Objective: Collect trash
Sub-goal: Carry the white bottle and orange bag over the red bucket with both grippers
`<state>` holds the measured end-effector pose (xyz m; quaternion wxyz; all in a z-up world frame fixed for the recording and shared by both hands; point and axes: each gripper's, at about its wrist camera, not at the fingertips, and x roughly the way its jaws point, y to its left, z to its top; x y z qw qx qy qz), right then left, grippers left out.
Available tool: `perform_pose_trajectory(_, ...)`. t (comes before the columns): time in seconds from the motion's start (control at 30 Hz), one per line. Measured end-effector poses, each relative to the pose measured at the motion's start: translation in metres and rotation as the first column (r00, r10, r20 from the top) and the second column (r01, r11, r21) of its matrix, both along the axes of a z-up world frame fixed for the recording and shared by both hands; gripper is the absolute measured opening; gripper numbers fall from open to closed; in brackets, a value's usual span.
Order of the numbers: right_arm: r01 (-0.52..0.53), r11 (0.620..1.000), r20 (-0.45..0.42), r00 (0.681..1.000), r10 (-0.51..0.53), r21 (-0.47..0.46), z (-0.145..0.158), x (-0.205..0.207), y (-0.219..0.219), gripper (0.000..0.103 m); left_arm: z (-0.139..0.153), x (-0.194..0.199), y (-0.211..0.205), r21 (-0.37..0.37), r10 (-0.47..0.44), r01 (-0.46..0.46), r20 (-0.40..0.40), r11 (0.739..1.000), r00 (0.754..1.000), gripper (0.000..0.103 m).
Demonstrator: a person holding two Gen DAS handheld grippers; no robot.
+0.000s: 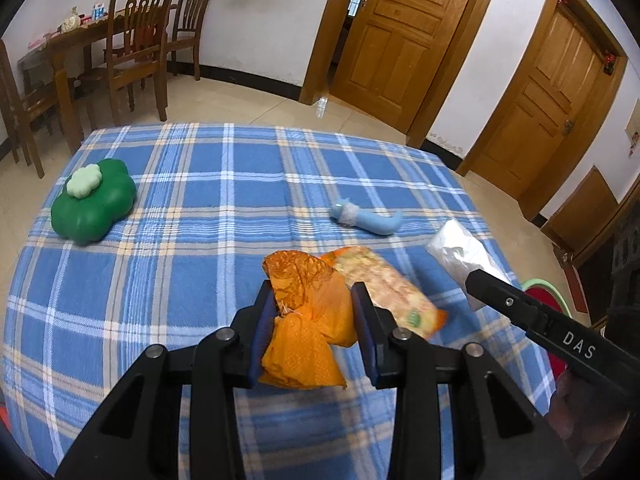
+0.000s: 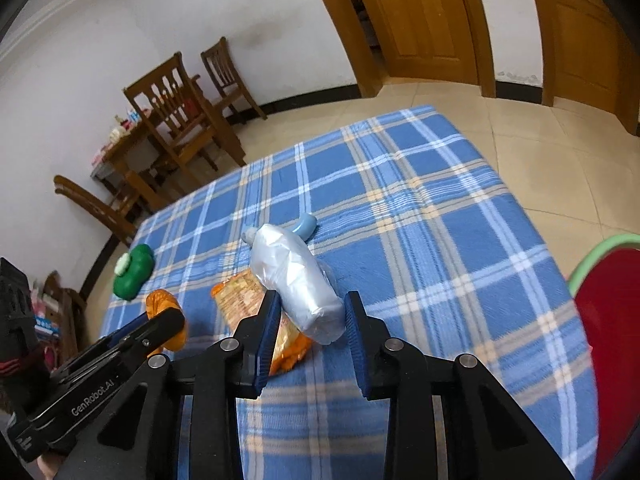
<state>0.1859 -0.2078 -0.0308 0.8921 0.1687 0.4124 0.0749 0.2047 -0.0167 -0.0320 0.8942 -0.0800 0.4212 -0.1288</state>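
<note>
Trash partly gathered: orange wrapper clamped in left claw, silver packet pinched in right claw, both above bench. Snack bag left lying; red bin near, nothing dropped yet.

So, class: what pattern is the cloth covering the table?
Blue plaid with white and tan stripes on the cloth; clearest in the left wrist view.

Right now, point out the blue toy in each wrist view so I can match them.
Left wrist view: the blue toy lies right of centre on the plaid cloth.
Right wrist view: the blue toy peeks out mid-frame behind the silver packet.
Shared landmark: the green clover-shaped box.
</note>
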Motion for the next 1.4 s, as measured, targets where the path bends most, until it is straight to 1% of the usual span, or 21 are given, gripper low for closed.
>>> perform_pose_trajectory(0.2,0.034,0.999,0.031,0.999,-0.035,0.027,0.015,-0.030,-0.018,0.033,0.013,-0.015,-0.012,-0.010,-0.029,0.029,0.011,1.000,1.000,0.038)
perform_pose_trajectory(0.33,0.066,0.997,0.055,0.996,-0.068,0.040,0.025,-0.052,-0.032,0.033,0.023,-0.028,-0.026,-0.013,-0.064,0.065,0.025,0.998,0.998,0.038)
perform_pose_trajectory(0.6,0.162,0.984,0.081,0.983,-0.167,0.069,0.037,-0.099,-0.068,0.033,0.038,-0.052,-0.061,-0.026,-0.149,0.150,0.044,0.988,0.988,0.038)
perform_pose_trajectory(0.87,0.269,0.958,0.078,0.958,-0.277,0.098,0.036,-0.137,-0.108,0.033,0.047,-0.072,-0.103,-0.017,-0.243,0.244,0.051,0.970,0.969,0.038)
perform_pose_trajectory(1.03,0.324,0.940,0.067,0.941,-0.331,0.104,0.030,-0.153,-0.132,0.034,0.047,-0.080,-0.128,-0.006,-0.296,0.296,0.049,0.955,0.954,0.038)
perform_pose_trajectory(1.2,0.375,0.920,0.053,0.923,-0.382,0.111,0.024,-0.165,-0.151,0.034,0.045,-0.084,-0.153,0.005,-0.346,0.346,0.047,0.938,0.937,0.038)
perform_pose_trajectory(1.4,0.431,0.894,0.030,0.899,-0.437,0.120,0.014,-0.176,-0.174,0.034,0.041,-0.089,-0.184,0.022,-0.410,0.409,0.049,0.912,0.911,0.038)
